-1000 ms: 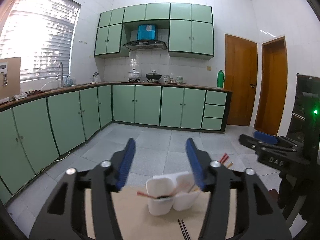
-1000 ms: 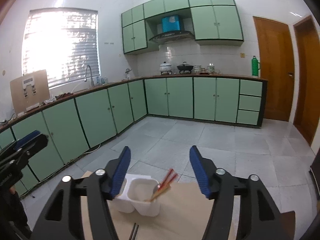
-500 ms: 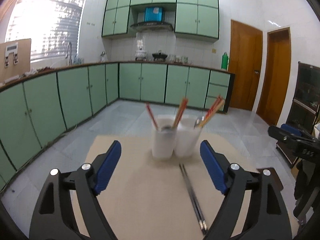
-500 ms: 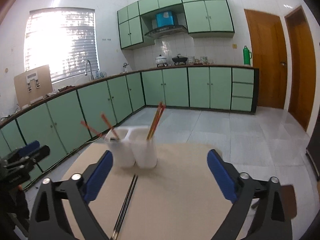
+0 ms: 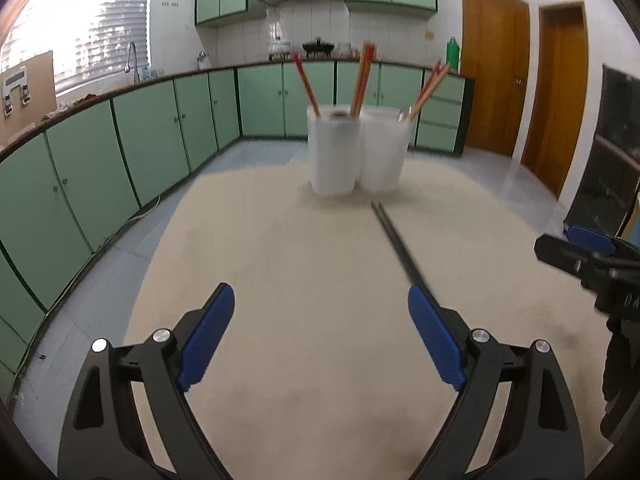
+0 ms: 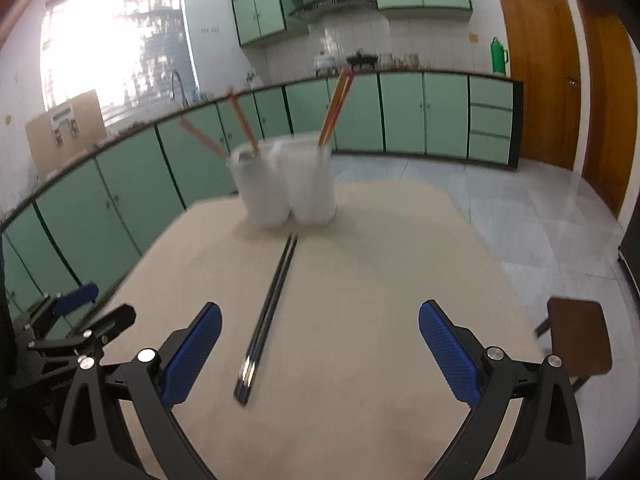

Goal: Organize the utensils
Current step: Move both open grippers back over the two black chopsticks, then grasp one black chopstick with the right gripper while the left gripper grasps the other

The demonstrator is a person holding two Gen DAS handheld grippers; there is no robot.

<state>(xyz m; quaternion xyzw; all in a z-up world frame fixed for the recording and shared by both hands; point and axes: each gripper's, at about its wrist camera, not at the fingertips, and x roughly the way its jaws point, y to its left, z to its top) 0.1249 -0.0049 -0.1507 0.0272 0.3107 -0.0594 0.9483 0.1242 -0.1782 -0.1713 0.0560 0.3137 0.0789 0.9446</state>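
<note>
Green-cabinet kitchen (image 5: 160, 128) behind; beige table (image 5: 320, 280) fills the foreground. White two-compartment holder (image 5: 356, 152) stands upright at the far middle of the table, with red-orange chopsticks (image 5: 362, 80) leaning out of both compartments. Pair of black chopsticks (image 6: 272, 304), slim, glossy, tips together, lies flat just in front of the holder. Left gripper (image 5: 320, 340) has just been opening, jaws apart, nothing between. Right gripper (image 6: 320, 352) spread wide, empty, black chopsticks just inside its left finger.
</note>
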